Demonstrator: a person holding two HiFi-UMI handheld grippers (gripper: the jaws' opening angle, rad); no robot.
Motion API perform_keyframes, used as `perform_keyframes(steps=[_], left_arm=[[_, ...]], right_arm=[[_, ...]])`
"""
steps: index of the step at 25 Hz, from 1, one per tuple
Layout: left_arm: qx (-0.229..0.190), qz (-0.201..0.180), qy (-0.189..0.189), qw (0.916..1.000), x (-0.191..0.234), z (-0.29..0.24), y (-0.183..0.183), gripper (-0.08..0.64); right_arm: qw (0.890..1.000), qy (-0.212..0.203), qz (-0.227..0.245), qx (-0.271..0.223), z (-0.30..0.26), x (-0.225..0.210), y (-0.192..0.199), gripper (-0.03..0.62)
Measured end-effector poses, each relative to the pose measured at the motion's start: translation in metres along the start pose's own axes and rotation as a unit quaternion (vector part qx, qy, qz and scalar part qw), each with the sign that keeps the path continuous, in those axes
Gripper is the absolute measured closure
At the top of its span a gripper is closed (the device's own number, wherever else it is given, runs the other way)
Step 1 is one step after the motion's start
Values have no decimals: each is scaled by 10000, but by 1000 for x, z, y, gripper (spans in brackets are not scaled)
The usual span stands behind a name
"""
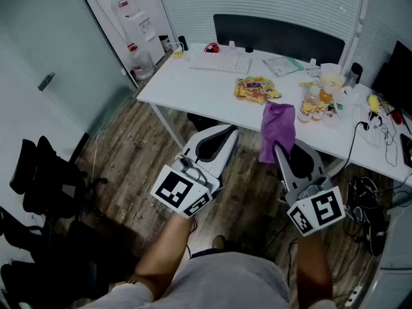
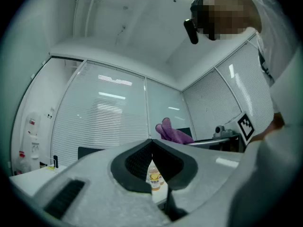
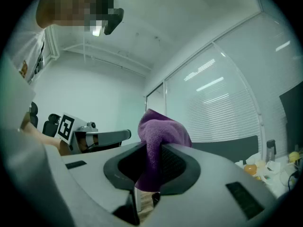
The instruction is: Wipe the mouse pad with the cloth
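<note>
Right, purple cloth up in my right gripper, held off the counter.
Jaws clamped on its fold; left gripper closed, empty. Colourful mouse pad lies on the counter beyond, its print too small to read.

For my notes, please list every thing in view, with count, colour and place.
desk: one, white, ahead of the person
keyboard: one, white, desk's far left
snack packet: one, yellow, desk's middle
small bottles: a few, orange-yellow, desk's right
water dispenser: one, white, far left corner
chairs: black, count unclear, floor at left
cloth: one, purple, pinched in right claw
left claw: one, white, shut, empty
right claw: one, white, shut on cloth
</note>
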State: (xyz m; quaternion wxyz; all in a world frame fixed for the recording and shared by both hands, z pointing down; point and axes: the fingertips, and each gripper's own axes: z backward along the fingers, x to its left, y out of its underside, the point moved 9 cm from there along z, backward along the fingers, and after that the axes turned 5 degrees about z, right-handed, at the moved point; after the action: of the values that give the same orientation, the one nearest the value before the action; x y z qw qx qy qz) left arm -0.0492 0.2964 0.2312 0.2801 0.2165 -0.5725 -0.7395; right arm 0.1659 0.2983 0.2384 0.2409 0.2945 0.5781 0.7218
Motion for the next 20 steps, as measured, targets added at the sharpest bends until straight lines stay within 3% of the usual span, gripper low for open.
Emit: perform_keyframes(steps=[20], left_arm=[[69, -87, -283, 9995, -7, -18, 6, 545]], right_arm=[[9998, -188, 8, -27, 12, -31, 7, 523]])
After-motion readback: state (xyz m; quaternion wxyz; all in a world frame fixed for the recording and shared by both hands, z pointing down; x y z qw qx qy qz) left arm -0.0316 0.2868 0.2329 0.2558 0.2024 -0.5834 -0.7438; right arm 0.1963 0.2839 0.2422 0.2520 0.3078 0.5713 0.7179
